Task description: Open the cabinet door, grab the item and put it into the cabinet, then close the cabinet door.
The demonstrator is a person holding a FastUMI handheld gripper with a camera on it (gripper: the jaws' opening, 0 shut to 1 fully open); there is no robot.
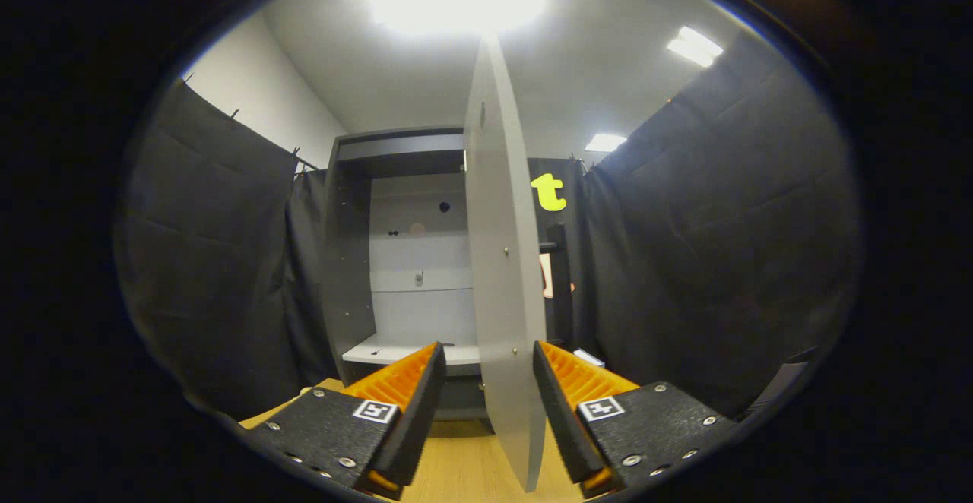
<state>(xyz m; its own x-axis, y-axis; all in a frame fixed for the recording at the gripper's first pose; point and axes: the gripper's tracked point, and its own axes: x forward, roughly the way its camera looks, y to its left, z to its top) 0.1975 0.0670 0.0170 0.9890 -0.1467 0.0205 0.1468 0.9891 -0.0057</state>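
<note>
The gripper is spread wide — the open cabinet door stands edge-on between its fingers, untouched.

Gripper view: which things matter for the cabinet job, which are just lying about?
Job:
- cabinet, open
- cabinet door, edge-on between the fingers
- hand-held gripper, fingers either side of the door, apparently not touching

Lying about:
- wooden table
- small white object beyond the door

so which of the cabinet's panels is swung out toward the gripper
The door, edge-on between the hand-held gripper's open fingers. The side wall and back panel stay fixed behind it.
</note>
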